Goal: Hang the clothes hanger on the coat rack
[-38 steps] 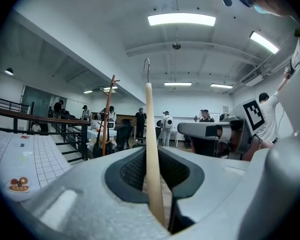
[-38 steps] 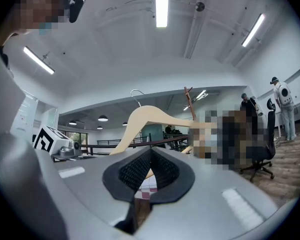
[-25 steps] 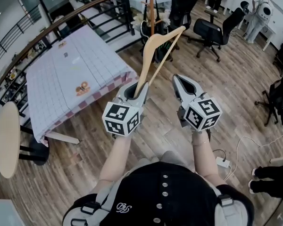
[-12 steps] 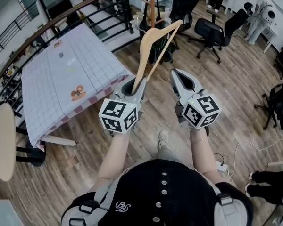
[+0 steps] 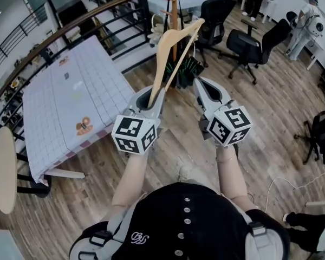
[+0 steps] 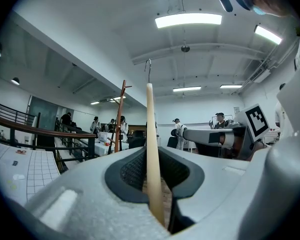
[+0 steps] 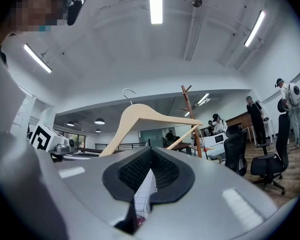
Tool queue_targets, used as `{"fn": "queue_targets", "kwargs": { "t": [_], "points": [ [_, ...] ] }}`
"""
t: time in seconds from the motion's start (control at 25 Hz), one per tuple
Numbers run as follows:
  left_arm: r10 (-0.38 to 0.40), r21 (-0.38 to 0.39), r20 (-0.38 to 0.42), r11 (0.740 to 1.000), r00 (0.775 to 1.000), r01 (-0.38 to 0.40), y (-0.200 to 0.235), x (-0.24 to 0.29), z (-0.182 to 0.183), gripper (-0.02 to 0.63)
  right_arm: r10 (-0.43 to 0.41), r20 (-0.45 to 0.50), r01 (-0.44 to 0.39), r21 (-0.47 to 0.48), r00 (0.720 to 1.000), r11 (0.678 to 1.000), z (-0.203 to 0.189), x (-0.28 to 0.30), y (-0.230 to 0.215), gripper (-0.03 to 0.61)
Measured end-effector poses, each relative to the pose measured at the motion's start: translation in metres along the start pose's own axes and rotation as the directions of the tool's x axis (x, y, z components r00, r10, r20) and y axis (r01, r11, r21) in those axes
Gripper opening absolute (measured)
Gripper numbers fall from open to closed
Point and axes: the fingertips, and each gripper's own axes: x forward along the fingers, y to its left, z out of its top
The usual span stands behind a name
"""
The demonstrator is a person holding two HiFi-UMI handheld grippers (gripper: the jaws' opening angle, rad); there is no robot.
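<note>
Left tongs [image 5: 151, 95] [image 6: 151, 160]: my jaws stand part-way apart, clamped on one end of the hanger's arm; the black pads press it from both sides.
Hanger [image 5: 170, 53] [image 6: 150, 129] [image 7: 140, 115]: pale wood, standing up and away from my left tongs, not on the rack.
Hook [image 6: 148, 65] [image 7: 129, 92]: thin metal, free in the air against the ceiling.
Right tongs [image 5: 199, 84] [image 7: 149, 156]: jaws drawn together at the tips, holding nothing; only a slit of checked cloth shows behind them. They sit just beside the left tongs, not touching the hanger.
Coat rack [image 5: 174, 7] [image 6: 120, 116] [image 7: 192, 116]: brown wooden pole with pegs, beyond the hanger. In the head view the hanger's top overlaps it; I cannot tell whether they touch.
Table [image 5: 54, 118]: checked cloth, to my left, carrying a few small items too small to name.
Hidden: the clamped end of the hanger sits inside my jaws; the rack's foot is behind the hanger and a black chair [image 5: 212, 14].
Cut off: round tabletop [image 5: 1, 169] at the left edge.
Count: one hanger, one coat rack, two tongs, at least two black office chairs.
</note>
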Motion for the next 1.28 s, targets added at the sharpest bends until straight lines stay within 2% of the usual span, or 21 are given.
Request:
{"fn": "queue_targets", "kwargs": {
  "t": [0.16,0.6,0.96,1.28],
  "points": [
    [0.023,0.026,0.0,0.999,1.0,-0.023,0.015,0.03,0.005,0.052,0.025,0.005,-0.025,0.002,1.0,1.0,0.002,0.026,-0.024,0.0],
    [0.055,0.014,0.036,0.998,0.998,-0.056,0.029,0.1,0.017,0.052,0.059,0.0,-0.059,-0.013,0.998,0.998,0.014,0.059,-0.087,0.0],
    [0.067,0.046,0.019,0.997,0.998,-0.067,0.039,0.118,0.009,0.052,0.078,-0.03,-0.078,0.009,0.997,0.997,-0.007,0.072,-0.108,0.0],
    [0.076,0.013,0.017,0.997,0.997,-0.076,0.064,0.132,0.012,0.052,0.091,-0.061,-0.088,0.041,0.994,0.995,-0.015,0.1,-0.113,0.0]
  ]
}}
